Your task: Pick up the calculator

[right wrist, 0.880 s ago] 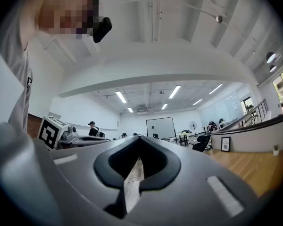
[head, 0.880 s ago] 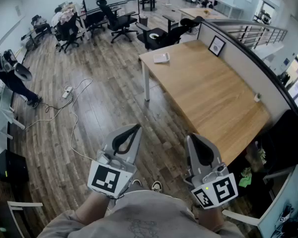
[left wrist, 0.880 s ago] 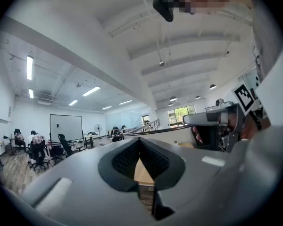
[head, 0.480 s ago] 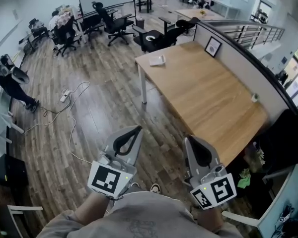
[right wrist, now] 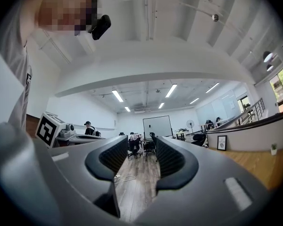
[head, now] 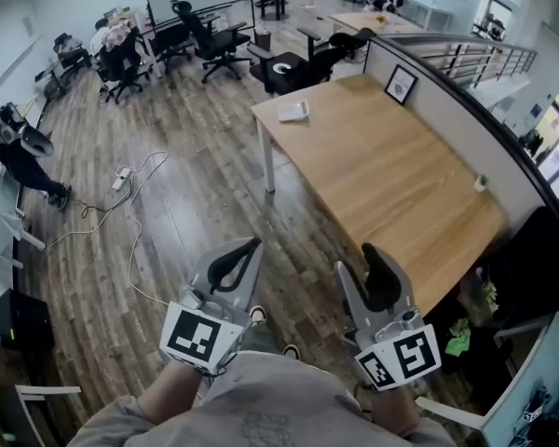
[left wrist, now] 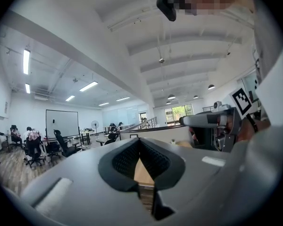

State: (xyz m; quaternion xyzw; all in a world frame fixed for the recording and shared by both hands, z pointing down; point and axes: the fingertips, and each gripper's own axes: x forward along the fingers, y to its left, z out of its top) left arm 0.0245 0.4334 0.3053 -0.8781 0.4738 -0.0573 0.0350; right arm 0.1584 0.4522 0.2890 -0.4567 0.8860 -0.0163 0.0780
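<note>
The left hand-held gripper (head: 247,250) (left wrist: 139,142) had its black ribbed pads closed tip to tip, with nothing between them. The right hand-held gripper (head: 363,268) (right wrist: 141,149) had its jaws standing apart and empty. Both were held roughly level close to the person's chest, above the brown wood-plank floor (head: 196,212). Beyond and to the right of them stretched the long light-wood worktop on white legs (head: 391,175). The pale grey flat calculator (head: 293,111) lay near the worktop's far left corner, well apart from both hand-held grippers. A small black-framed picture (head: 401,84) leaned on the grey partition behind it. A white power strip with trailing cables (head: 123,175) lay on the floor to the left, and black office chairs (head: 219,40) stood farther back.
</note>
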